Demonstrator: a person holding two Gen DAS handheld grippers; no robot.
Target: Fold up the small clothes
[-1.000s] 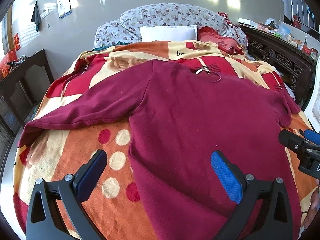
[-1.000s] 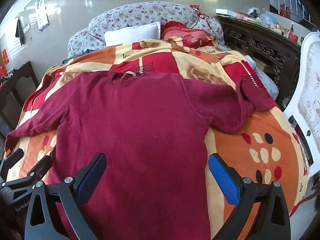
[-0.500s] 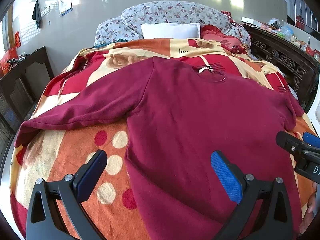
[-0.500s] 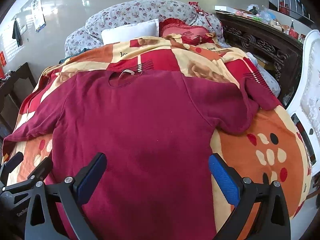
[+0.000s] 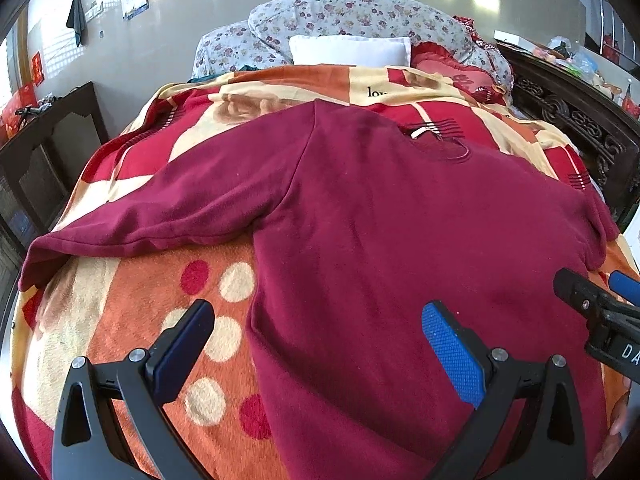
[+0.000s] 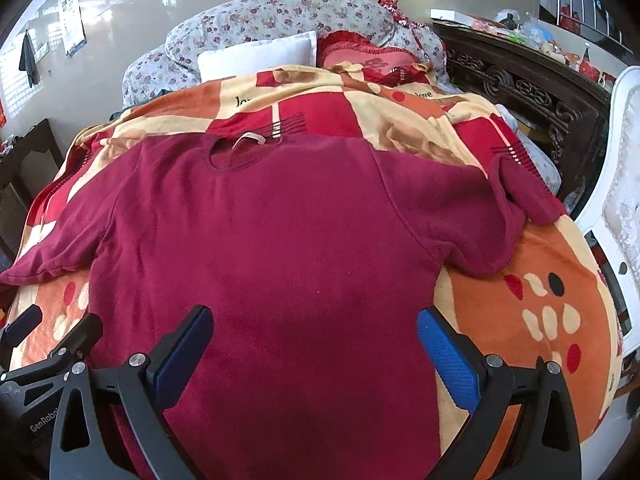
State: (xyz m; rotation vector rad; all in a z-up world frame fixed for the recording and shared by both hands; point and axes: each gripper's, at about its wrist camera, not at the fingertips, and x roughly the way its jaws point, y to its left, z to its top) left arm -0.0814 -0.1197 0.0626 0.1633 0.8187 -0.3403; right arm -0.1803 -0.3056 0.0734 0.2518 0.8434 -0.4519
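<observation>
Shirt: lay flat, face up, on the blanket, collar toward the pillow, hem toward the cameras. Left sleeve: stretched straight out from the shirt body toward the bed's left edge. Right sleeve: spread out from the shirt, cuff end bent over near the bed's right edge.

Left gripper: hovered above the shirt's lower left edge, fingers spread wide, holding nothing; one pad over the blanket, the other over the shirt. Right gripper: hovered above the shirt's lower right part, fingers spread wide, holding nothing; one pad over the shirt, the other near its right side seam.

Pillow: white, beyond the shirt's collar, backed by a floral quilt. Red cushion: right of the pillow. Dark carved cabinet: right of the shirt, beyond the bed.
</observation>
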